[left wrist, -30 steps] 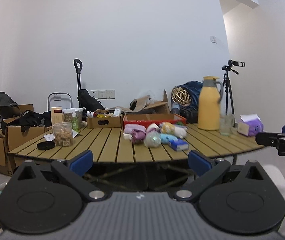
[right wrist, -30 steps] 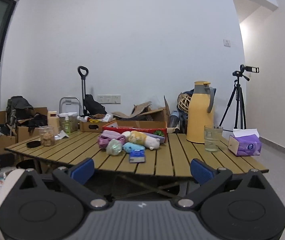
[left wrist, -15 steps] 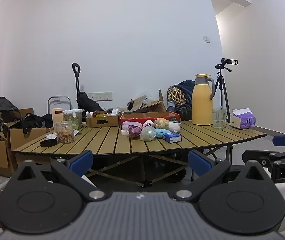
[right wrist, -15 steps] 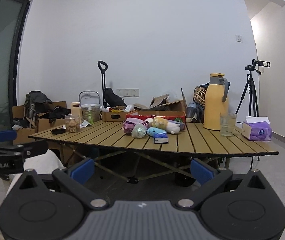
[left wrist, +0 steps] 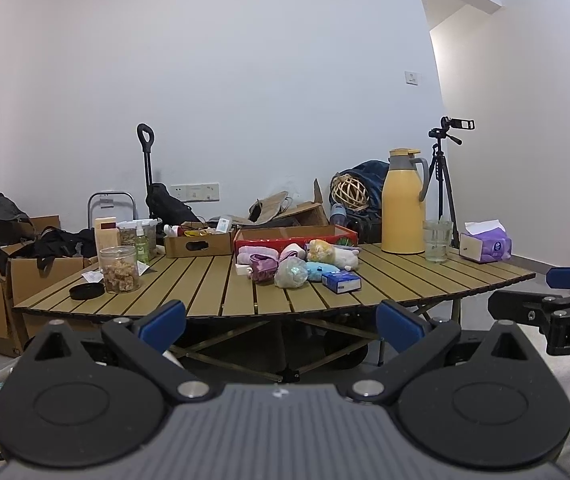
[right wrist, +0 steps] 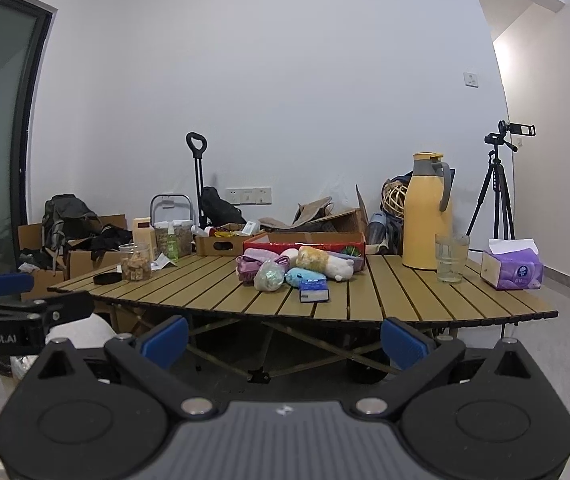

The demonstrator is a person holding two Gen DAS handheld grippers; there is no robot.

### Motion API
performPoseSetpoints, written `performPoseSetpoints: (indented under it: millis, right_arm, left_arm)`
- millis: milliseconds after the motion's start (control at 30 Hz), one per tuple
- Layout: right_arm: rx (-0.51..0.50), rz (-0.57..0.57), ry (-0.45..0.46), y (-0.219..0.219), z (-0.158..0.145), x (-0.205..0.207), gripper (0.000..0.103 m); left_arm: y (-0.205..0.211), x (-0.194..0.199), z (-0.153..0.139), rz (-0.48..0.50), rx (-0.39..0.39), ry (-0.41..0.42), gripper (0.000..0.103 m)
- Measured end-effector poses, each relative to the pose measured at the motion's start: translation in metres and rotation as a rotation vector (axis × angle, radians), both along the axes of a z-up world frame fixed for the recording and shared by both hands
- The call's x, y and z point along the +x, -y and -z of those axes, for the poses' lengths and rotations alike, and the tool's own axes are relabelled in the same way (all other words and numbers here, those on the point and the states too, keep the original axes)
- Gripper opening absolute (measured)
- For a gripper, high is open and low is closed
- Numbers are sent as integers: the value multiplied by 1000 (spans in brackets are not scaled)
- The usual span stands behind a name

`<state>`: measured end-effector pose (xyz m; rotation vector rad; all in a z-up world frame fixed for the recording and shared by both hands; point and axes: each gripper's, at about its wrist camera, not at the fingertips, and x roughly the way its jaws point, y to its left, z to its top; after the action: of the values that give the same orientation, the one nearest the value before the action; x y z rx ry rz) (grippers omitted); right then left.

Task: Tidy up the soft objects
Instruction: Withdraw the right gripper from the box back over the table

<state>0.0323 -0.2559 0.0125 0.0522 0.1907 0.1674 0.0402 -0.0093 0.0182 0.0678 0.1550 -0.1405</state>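
A pile of soft things lies mid-table: pink folded cloth [left wrist: 255,253], a yellow-and-white plush [left wrist: 331,253], a light blue plush [left wrist: 321,270], a crinkled grey-green bundle [left wrist: 291,275] and a small blue tissue pack [left wrist: 341,281]. A red cardboard box [left wrist: 293,238] stands right behind them. The same pile shows in the right wrist view [right wrist: 297,268]. My left gripper [left wrist: 281,322] is open and empty, well short of the table's front edge. My right gripper [right wrist: 283,338] is open and empty too, equally far back.
On the slatted wooden table [left wrist: 205,292] stand a jar of snacks [left wrist: 119,269], a black lid [left wrist: 87,291], a yellow jug [left wrist: 403,202], a glass [left wrist: 437,240], a purple tissue box [left wrist: 485,246] and a small cardboard box [left wrist: 199,242]. Cartons and bags sit left; a tripod stands right.
Both grippers have pulled back from the table and then come slightly closer again. Both stay open and empty. Nothing on the table has moved.
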Motion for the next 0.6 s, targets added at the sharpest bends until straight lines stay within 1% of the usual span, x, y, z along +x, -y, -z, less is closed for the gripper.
performPoseSetpoints:
  millis: [100, 300, 467, 600]
  right_arm:
    - [2, -8, -11, 0, 1, 16, 103]
    - [-7, 2, 13, 1, -8, 54, 103]
    - [-26, -3, -6, 2, -6, 93, 103]
    - [-2, -2, -31, 5, -6, 130, 101]
  left_arm:
    - [-1, 14, -1, 0, -7, -16, 103]
    - [-3, 54, -8, 2, -34, -42, 103]
    - [0, 92, -10, 16, -35, -70, 103]
    - [5, 128, -13, 29, -42, -90, 103]
